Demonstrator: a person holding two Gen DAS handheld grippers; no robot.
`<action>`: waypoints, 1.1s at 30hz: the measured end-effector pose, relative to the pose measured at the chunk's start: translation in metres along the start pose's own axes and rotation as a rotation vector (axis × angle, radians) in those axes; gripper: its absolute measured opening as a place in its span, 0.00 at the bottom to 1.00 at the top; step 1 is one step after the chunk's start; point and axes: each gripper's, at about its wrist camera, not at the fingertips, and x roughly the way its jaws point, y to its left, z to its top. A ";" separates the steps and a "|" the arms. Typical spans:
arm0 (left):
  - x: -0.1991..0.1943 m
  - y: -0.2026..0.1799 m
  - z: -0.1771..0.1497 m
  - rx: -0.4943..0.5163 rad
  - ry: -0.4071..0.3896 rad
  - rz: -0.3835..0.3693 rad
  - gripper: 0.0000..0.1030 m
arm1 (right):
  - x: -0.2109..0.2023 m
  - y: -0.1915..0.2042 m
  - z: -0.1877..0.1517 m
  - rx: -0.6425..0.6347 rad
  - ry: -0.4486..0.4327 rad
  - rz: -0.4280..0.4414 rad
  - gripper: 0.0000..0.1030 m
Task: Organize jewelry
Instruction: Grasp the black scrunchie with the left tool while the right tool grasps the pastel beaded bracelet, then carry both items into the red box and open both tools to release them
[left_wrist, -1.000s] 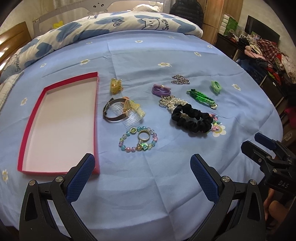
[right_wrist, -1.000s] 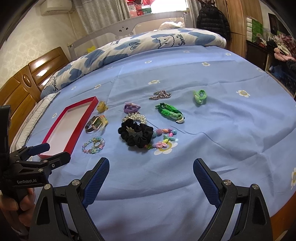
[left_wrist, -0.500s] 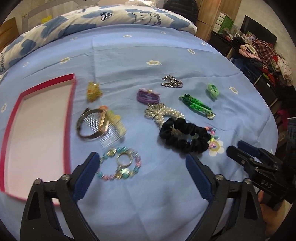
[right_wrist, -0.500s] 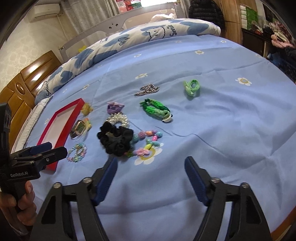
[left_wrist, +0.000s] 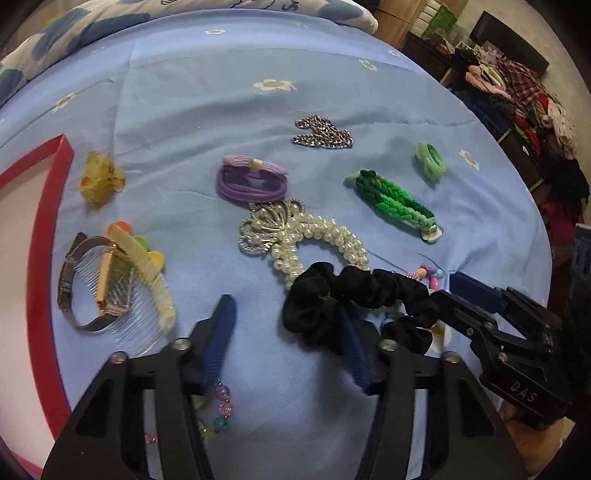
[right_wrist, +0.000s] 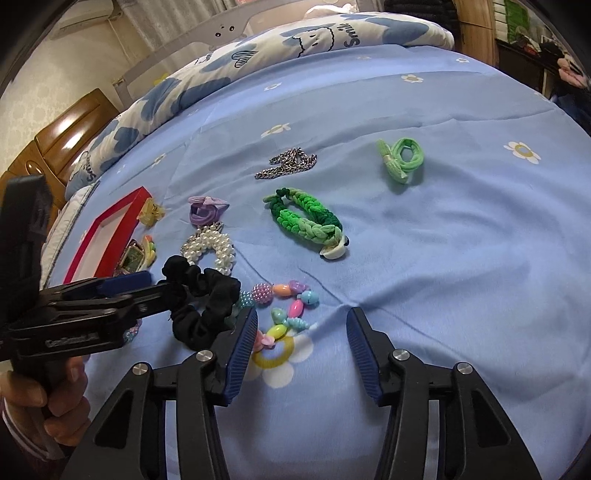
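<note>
Jewelry lies spread on a blue flowered bedsheet (left_wrist: 207, 110). My left gripper (left_wrist: 284, 325) hangs low over the left end of a black scrunchie (left_wrist: 362, 295). Its jaws are closing; the right finger (left_wrist: 351, 343) overlaps the scrunchie's edge and only bare sheet lies under the left one. A pastel bead bracelet (left_wrist: 223, 402) shows beneath the left finger. My right gripper (right_wrist: 301, 332) hovers over a colourful bead bracelet (right_wrist: 284, 306), its jaws closing with the beads near its left finger (right_wrist: 240, 350), not pinched. The black scrunchie (right_wrist: 203, 295) lies just left of it.
A red-rimmed tray (left_wrist: 40, 236) sits at the left. Around lie a yellow claw clip (left_wrist: 99, 179), a watch with a comb (left_wrist: 110, 280), purple hair ties (left_wrist: 251, 181), a pearl bracelet (left_wrist: 306, 232), a silver chain (left_wrist: 321, 134), a green braided band (left_wrist: 395, 201) and a light green hair tie (left_wrist: 430, 160).
Both grippers have come down and forward over the jewelry. Their jaws have narrowed a good deal. The left one has passed over the pastel bead bracelet to the scrunchie.
</note>
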 end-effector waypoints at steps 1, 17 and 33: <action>-0.001 -0.001 -0.001 0.010 -0.004 -0.003 0.35 | 0.001 0.000 0.001 -0.004 0.000 -0.004 0.45; -0.068 0.014 -0.027 -0.023 -0.095 -0.075 0.08 | -0.001 0.017 0.000 -0.030 -0.019 0.007 0.09; -0.132 0.085 -0.054 -0.158 -0.206 -0.014 0.08 | -0.032 0.101 0.013 -0.127 -0.079 0.188 0.09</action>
